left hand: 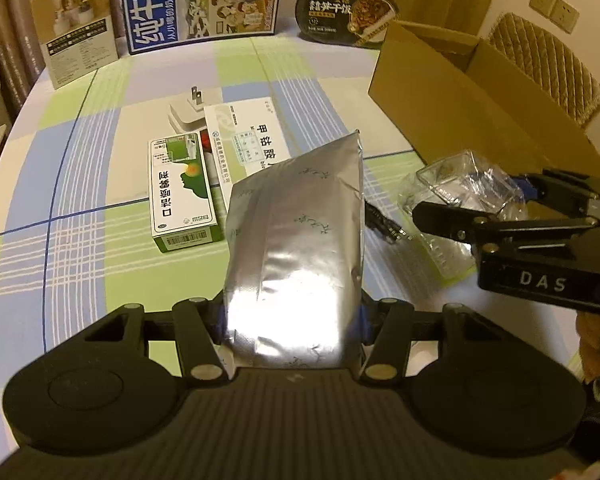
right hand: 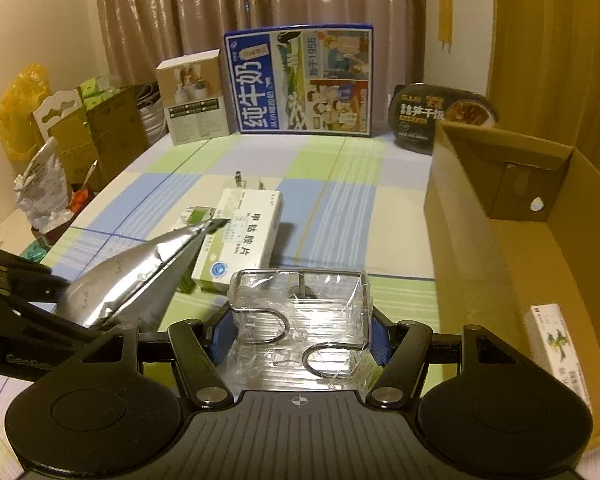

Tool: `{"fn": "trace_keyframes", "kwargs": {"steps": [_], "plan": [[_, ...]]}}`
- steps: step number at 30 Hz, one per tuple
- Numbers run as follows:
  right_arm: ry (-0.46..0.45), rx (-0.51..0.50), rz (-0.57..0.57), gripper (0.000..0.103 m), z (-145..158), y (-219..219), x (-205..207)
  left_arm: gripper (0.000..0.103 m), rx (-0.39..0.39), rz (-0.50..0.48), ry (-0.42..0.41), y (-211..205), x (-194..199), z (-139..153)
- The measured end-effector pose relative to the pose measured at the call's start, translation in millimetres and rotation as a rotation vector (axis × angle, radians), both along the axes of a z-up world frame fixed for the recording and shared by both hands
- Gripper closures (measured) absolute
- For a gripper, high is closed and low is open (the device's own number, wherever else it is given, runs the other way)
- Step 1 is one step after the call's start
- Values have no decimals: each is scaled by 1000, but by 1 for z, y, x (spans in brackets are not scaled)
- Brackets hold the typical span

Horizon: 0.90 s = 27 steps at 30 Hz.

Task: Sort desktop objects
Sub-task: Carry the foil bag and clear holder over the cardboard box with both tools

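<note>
My left gripper (left hand: pixel 292 320) is shut on the lower end of a silver foil pouch (left hand: pixel 300 232), which stands up off the checked tablecloth (left hand: pixel 80 200). To its right, my right gripper (right hand: pixel 300 336) is shut on a clear plastic pack of metal hooks (right hand: pixel 300 308), also held above the table; the same pack (left hand: pixel 472 188) shows in the left wrist view. Below the pouch lie a green-and-white medicine box (left hand: pixel 182 192), a white medicine box (left hand: pixel 244 140) and a white plug adapter (left hand: pixel 188 114).
An open cardboard box (right hand: pixel 540 240) stands at the right with a small white carton (right hand: pixel 560 348) inside. A black cable (left hand: pixel 384 224) lies beside the pouch. A blue milk carton (left hand: pixel 200 0), a beige box (left hand: pixel 76 28) and a black meal bowl (left hand: pixel 344 12) line the far edge.
</note>
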State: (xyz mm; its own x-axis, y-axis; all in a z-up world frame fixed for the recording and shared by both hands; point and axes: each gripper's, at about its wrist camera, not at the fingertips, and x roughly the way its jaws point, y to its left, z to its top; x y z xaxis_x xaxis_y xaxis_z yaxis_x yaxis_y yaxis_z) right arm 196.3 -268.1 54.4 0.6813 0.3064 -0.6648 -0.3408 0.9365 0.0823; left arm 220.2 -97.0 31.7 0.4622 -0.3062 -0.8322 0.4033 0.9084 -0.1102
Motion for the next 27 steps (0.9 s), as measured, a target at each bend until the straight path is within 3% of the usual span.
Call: {"fn": "trace_keyframes", "kwargs": {"steps": [15,27], "plan": [[-60,68,-53,41,60,-25,-36,53,-3,-3,-58,-17,-45,45],[-127,64,-108,41,112,-57,-56,53,-22,-33,-115,-35,-68,87]]}}
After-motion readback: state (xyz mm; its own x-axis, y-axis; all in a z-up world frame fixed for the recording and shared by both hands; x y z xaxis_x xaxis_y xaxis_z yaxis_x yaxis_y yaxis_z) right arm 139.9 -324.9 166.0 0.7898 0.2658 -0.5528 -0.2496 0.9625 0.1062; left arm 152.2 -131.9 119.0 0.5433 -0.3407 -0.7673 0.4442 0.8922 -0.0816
